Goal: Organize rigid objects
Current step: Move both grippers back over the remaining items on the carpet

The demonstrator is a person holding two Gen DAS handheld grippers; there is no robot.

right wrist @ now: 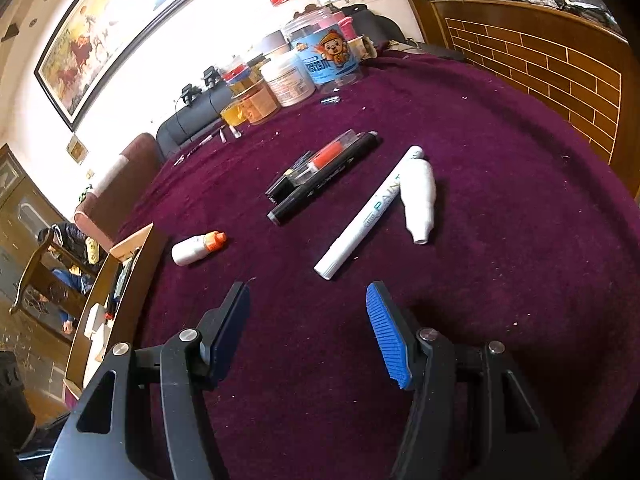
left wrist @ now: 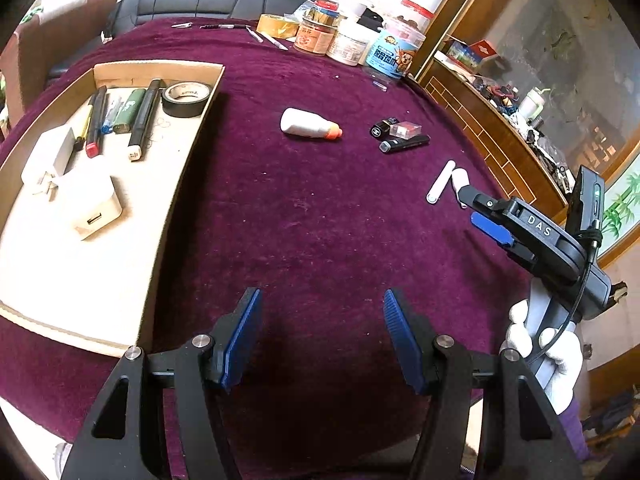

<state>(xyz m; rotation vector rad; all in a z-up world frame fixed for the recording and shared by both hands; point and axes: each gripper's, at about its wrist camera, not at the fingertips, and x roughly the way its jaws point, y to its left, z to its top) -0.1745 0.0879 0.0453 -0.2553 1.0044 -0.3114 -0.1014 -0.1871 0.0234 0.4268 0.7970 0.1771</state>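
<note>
A cardboard tray on the left of the purple table holds pens, a tape roll and white chargers. Loose on the cloth lie a white bottle with an orange cap, a black marker beside a clear case, a white paint pen and a white tube. My left gripper is open and empty over bare cloth. My right gripper is open and empty, just short of the paint pen.
Jars and tubs and a yellow tape roll stand at the table's far edge. A black sofa is behind it. A wooden cabinet runs along the right side.
</note>
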